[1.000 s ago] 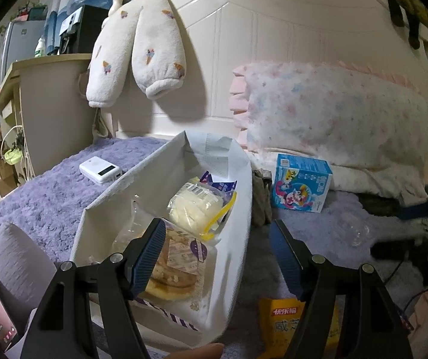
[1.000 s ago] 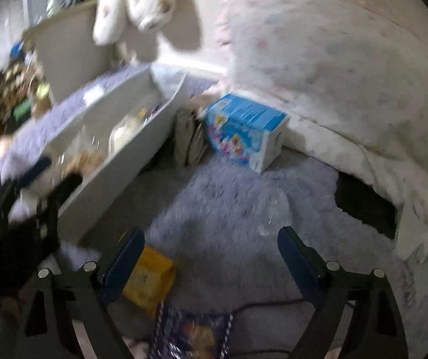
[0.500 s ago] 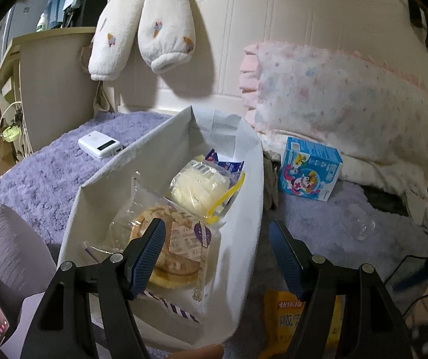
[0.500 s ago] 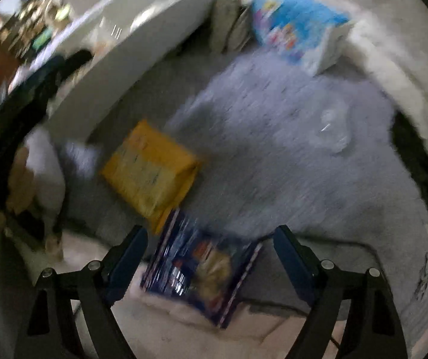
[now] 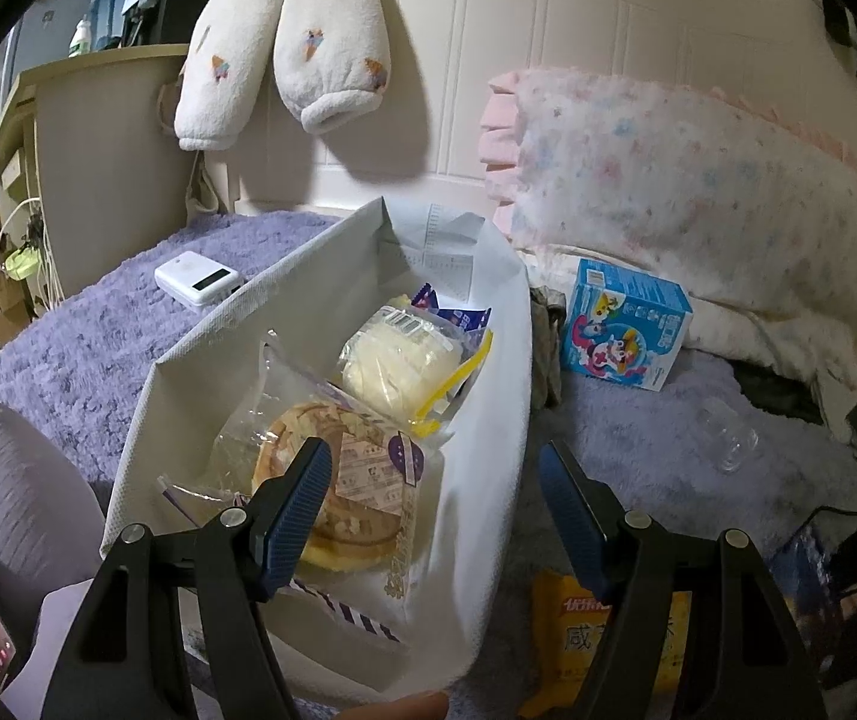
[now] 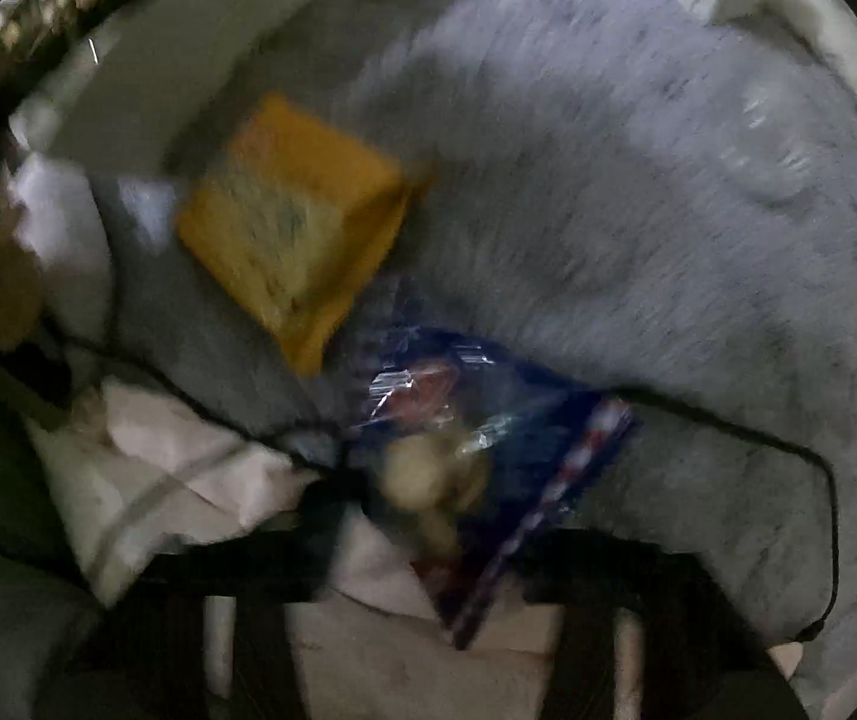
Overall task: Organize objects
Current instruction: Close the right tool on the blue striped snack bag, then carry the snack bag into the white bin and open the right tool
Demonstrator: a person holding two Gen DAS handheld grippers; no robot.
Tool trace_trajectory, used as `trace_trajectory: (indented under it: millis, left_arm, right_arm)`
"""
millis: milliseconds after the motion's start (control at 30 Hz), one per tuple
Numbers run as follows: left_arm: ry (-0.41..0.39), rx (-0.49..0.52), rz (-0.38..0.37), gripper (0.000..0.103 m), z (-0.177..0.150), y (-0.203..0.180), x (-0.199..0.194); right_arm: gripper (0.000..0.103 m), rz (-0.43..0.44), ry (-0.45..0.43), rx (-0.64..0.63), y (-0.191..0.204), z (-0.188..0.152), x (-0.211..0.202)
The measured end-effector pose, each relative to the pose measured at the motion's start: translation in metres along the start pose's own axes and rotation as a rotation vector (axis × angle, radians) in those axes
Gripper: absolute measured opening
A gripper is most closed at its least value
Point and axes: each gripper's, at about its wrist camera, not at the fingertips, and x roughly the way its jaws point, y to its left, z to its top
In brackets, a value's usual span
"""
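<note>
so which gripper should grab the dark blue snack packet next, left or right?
Probably right. The right wrist view, though blurred, looks straight down on the blue packet, which lies near its fingers. The left gripper hangs open at the white bin's rim.

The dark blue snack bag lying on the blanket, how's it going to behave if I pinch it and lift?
The dark blue snack bag looks like thin glossy film, so it would probably crumple and sag. Its shine suggests it could slip between the fingers. The loose pale pieces inside would likely shift and might break under a hard squeeze.
</note>
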Motion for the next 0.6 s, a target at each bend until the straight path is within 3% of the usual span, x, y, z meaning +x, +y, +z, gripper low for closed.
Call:
trace_trajectory:
  millis: [233,367,500,600]
  left_arm:
    - [-0.006,0.007,-0.002,0.071,0.000,-0.001,0.000]
    - [-0.014,0.013,0.002,0.071,0.000,-0.003,0.000]
    - [-0.016,0.023,-0.001,0.071,-0.001,-0.005,0.000]
    - [-0.019,0.029,-0.002,0.071,-0.002,-0.006,-0.001]
  right_arm:
    - [0.026,0.084,-0.153,-0.009,-0.002,0.000,-0.019]
    - [0.026,0.085,-0.271,-0.044,0.001,0.002,-0.033]
    - [0.026,0.173,-0.386,-0.045,-0.003,0.013,-0.041]
    - [0.026,0.235,-0.425,-0.027,0.000,0.029,-0.037]
